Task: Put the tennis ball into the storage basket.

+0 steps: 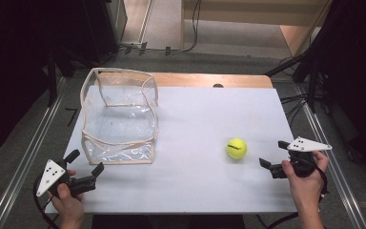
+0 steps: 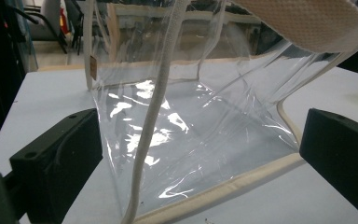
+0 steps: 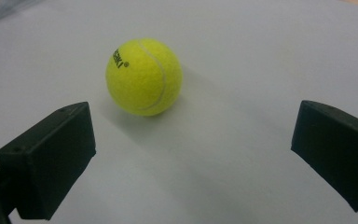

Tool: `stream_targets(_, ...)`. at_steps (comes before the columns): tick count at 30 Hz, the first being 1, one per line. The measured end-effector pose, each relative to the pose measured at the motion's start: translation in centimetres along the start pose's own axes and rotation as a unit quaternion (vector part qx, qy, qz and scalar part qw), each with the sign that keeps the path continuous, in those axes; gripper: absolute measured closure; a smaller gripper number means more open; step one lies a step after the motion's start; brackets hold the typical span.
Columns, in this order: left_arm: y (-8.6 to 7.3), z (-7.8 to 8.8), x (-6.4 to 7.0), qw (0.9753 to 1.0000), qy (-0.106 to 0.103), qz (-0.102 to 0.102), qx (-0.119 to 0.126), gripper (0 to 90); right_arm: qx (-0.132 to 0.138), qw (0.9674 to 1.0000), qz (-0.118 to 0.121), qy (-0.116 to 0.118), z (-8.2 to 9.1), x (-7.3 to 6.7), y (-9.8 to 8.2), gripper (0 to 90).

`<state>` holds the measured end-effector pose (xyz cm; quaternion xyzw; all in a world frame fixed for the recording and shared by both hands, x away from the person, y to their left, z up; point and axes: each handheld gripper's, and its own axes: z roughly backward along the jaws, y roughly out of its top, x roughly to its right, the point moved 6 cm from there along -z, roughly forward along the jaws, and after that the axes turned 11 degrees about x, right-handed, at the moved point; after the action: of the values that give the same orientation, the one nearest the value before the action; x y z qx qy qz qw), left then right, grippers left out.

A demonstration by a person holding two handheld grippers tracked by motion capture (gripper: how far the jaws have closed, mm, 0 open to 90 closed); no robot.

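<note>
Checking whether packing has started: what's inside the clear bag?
Nothing shows inside the clear bag; through its walls only the white table appears. The tennis ball lies outside it, untouched.

My left hand-held gripper (image 1: pixel 84 165) and right hand-held gripper (image 1: pixel 272 158) are both black, each with two blocky jaws, a grey three-cornered plate dotted black on top, and a trailing black cable.

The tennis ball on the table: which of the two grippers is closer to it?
The right. The right gripper sits open just beside the tennis ball, pointing at it without touching. The left gripper is across the table, open at the front of the clear bag.
</note>
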<state>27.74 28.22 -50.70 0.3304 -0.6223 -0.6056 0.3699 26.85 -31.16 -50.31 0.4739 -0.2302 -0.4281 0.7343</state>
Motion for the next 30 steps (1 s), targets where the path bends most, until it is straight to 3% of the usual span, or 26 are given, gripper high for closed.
stream_targets(9, 0.0, 0.0, 0.0, 1.0000, 0.000, 0.000, 0.000, 0.0, -0.042, 0.9990, 0.018, -0.001, -0.9, -0.2, 0.3, 0.0)
stream_targets(18, 0.0, 0.0, 0.0, 1.0000, -0.001, -0.001, -0.001, 0.0, -0.065, 0.9974, 0.029, 0.004, -1.8, -0.2, 0.5, 0.0)
stream_targets(30, 0.0, 0.0, 0.0, 1.0000, 0.000, -0.001, -0.002, 0.0, -0.096, 0.9937, 0.050, 0.029, -2.8, -0.7, 0.3, 0.0)
